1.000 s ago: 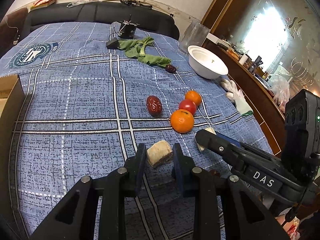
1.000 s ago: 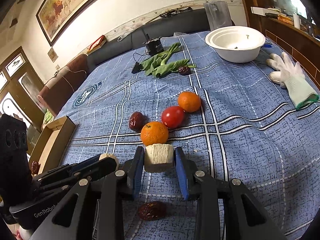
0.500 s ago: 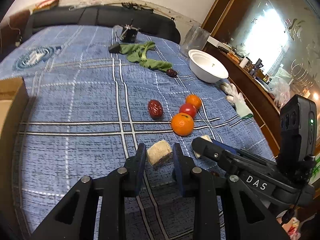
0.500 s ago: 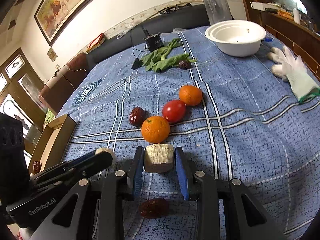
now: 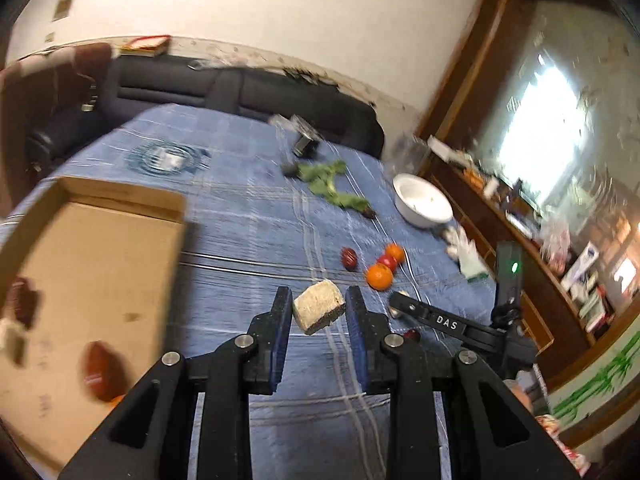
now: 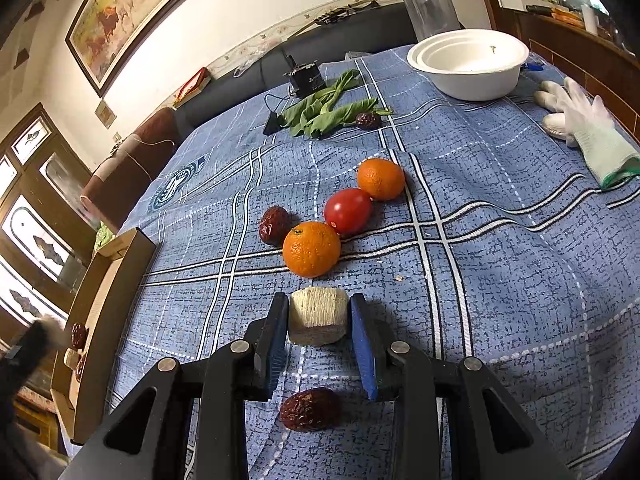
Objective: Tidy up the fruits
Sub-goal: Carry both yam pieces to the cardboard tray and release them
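My left gripper (image 5: 318,312) is shut on a pale cut chunk of fruit (image 5: 319,311) and holds it lifted above the blue cloth, just right of an open cardboard box (image 5: 104,256) that holds a few dark fruits. My right gripper (image 6: 319,316) is shut on a second pale chunk (image 6: 318,316) low over the cloth. Ahead of it lie two oranges (image 6: 311,248) (image 6: 380,179), a red tomato (image 6: 347,211) and a dried date (image 6: 274,225). Another date (image 6: 310,409) lies under the right gripper. The right gripper also shows in the left wrist view (image 5: 398,306).
A white bowl (image 6: 468,65) stands at the far right, a white glove (image 6: 584,128) beside it. Green leaves (image 6: 326,110) with a date (image 6: 368,119) and a black gadget (image 6: 306,77) lie at the back. The box also shows at the cloth's left edge (image 6: 100,300).
My left gripper has risen and swung left with its chunk, bringing the cardboard box into view. My right gripper has stayed in place, still shut on its chunk.
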Tool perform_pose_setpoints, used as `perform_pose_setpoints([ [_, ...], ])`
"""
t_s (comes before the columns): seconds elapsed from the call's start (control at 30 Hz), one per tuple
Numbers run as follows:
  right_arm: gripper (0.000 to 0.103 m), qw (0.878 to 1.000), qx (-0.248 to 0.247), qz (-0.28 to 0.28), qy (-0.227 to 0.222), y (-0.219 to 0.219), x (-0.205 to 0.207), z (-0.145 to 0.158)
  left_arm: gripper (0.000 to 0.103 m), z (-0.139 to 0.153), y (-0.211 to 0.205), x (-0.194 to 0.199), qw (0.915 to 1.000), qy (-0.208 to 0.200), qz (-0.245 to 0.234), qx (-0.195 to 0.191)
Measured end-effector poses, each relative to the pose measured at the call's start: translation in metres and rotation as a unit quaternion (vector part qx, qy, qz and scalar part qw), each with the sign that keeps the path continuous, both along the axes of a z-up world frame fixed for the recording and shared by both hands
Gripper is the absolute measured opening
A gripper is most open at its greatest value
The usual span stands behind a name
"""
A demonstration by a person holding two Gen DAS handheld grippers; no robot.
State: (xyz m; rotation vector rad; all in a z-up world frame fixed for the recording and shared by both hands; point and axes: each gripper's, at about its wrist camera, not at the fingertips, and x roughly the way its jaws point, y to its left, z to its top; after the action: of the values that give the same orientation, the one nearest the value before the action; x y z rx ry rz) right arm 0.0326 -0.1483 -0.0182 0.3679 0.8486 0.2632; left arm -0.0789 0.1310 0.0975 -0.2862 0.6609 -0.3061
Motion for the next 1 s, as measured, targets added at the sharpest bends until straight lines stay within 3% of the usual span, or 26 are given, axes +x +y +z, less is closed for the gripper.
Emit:
perform_pose_setpoints([
  [0.13,0.033,1.000,0.026,-0.015,-0.004,-0.014,-0.004,0.000,0.026,0.030,0.045,-0.029,0.9979,-0.016,0.061,0.013],
  [0.27,0.033,0.998,0.060,-0.034,0.007,-0.029,-0.002,-0.005,0.026,0.059,0.088,-0.065,0.9894,-0.047,0.135,0.024],
  [0.43,0.033,0.997,0.062,-0.038,0.007,-0.031,-0.003,-0.004,0.027,0.072,0.118,-0.098,0.9801,-0.055,0.189,0.025],
  [0.57,0.033,0.998,0.055,-0.039,0.006,-0.029,-0.003,-0.003,0.027,0.077,0.134,-0.118,0.9746,-0.061,0.214,0.025],
  [1.0,0.033,0.999,0.029,-0.040,0.002,-0.023,-0.003,-0.001,0.027,0.071,0.149,-0.134,0.9676,-0.051,0.246,0.023],
])
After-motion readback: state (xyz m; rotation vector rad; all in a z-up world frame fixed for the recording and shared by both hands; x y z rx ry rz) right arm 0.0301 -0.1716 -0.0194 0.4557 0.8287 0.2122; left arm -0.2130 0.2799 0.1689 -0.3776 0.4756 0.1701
